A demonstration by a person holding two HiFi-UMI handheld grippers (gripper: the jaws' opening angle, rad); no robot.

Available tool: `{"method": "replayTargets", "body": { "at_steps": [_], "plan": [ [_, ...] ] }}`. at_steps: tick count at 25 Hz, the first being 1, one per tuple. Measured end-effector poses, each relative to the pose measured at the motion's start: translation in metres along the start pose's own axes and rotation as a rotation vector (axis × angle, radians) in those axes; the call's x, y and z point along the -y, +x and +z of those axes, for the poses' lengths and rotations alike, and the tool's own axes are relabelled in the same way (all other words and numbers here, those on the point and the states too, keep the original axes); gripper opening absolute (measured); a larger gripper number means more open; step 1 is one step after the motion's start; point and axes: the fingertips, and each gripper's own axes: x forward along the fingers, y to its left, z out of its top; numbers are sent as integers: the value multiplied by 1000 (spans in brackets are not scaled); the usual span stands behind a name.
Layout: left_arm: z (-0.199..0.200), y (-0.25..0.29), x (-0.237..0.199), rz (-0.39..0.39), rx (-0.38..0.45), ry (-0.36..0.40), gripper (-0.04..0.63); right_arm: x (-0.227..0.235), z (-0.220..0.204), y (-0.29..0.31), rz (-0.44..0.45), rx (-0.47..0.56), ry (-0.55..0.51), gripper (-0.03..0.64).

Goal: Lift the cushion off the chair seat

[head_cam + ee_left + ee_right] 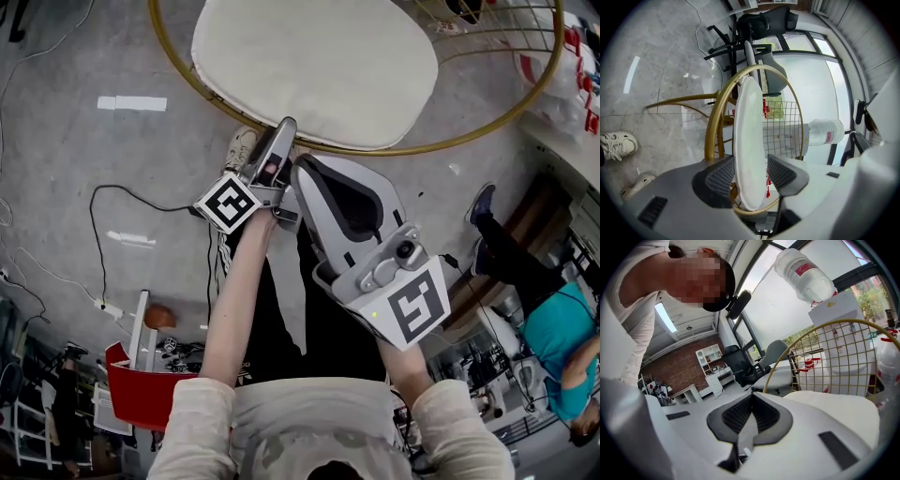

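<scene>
- The left hand-held gripper (751, 174) holds its jaws apart at a middle width, and the near edge of the cushion (749, 140) stands between them (one pad seems to touch it, the other is just beside it; I cannot tell if there is any squeeze).
- The cushion is cream-coloured. It lies flat on the chair seat, directly ahead of both hand-held grippers.
- The gold rim (403, 152) of the chair runs around the cushion and passes just at the tip of the left hand-held gripper, close under its jaws.
- The right hand-held gripper (751, 401) has its jaws pressed together with nothing between them. It is just beside the left one and stops short of the rim.
- Beyond the cushion, on the side far from the hand-held grippers, rises the gold wire back (836, 359) of the chair. Behind it is a big clear water bottle (804, 273).
- Just under the left hand-held gripper a pale shoe (241, 148) stands on the grey floor (66, 150). A black cable (92, 244) lies further to its left.
- Behind the left hand-held gripper, near the person's elbow, stands a red box (141, 398).
</scene>
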Motion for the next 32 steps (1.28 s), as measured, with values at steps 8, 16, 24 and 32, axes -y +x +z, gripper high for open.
{"method": "replayTargets", "body": {
  "at_steps": [8, 16, 24, 32],
  "plan": [
    [-16, 35, 5, 76, -108, -57, 222, 3, 6, 2, -4, 52, 67, 15],
    [-1, 55, 11, 55, -81, -15, 222, 11, 6, 0, -10, 69, 94, 15],
    [7, 64, 10, 51, -51, -22, 197, 15, 1, -2, -9, 63, 106, 15],
    [8, 63, 3, 81, -30, 6, 74, 19, 1, -4, -17, 57, 100, 15]
  ]
}}
